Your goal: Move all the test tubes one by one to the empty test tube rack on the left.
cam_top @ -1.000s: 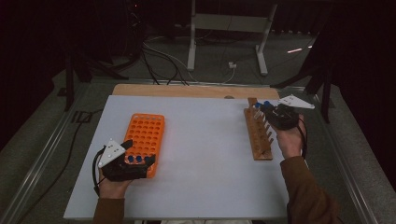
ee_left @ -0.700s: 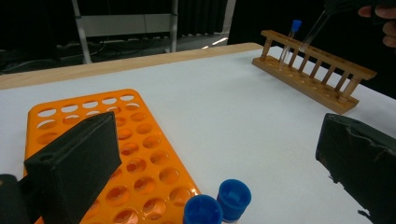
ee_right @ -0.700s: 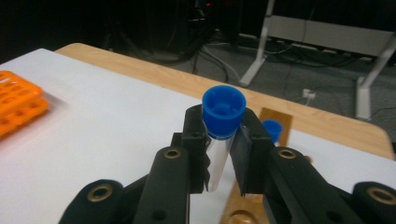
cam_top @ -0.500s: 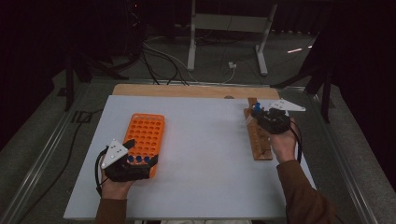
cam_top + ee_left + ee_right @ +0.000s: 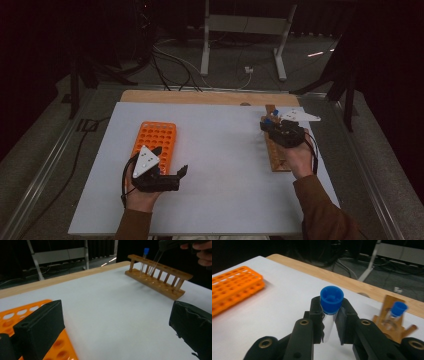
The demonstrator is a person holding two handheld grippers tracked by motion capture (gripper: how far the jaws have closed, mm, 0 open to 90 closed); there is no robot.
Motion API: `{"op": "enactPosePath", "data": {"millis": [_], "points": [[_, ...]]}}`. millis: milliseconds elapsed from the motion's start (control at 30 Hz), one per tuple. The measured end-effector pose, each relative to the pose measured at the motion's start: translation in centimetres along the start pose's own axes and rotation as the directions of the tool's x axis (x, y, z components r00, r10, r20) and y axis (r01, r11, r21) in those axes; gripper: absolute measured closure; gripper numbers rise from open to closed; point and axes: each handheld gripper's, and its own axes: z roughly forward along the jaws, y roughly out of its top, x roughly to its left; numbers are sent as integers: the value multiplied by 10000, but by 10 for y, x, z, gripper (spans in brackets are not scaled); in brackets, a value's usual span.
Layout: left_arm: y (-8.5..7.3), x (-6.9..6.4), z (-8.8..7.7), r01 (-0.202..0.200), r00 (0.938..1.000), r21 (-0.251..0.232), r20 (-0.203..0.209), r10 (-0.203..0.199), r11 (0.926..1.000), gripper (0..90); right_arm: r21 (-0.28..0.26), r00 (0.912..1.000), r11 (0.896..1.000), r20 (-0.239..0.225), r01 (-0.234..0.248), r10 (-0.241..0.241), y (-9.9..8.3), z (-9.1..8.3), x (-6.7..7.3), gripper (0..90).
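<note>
Left claw (image 5: 183, 171) swung rightward off orange rack (image 5: 155, 141), apart, right claw (image 5: 331, 322) clamped on blue-capped tube (image 5: 330, 311), seemingly above wooden rack (image 5: 276, 150)

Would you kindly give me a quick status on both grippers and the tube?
Right gripper shut on a blue-capped tube, over the wooden rack. Left gripper open, empty, beside the orange rack. White sheet between racks bare.
</note>
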Motion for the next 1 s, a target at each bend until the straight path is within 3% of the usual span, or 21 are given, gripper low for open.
{"op": "enactPosePath", "data": {"millis": [200, 467, 1000], "points": [[10, -11, 8, -54, 10000, -209, 19, 55, 9998, 8, -75, 9985, 9999, -531, 141, -145, 2, -2, 16, 770], [13, -24, 22, -161, 9998, -127, 142, 163, 9998, 9, -64, 9915, 9996, -1274, 260, -266, 4, -6, 39, 770], [19, -54, 57, -473, 9968, 148, 655, 463, 9988, 14, 207, 9644, 9980, -2594, 589, -515, 10, -7, 84, 769]]}}
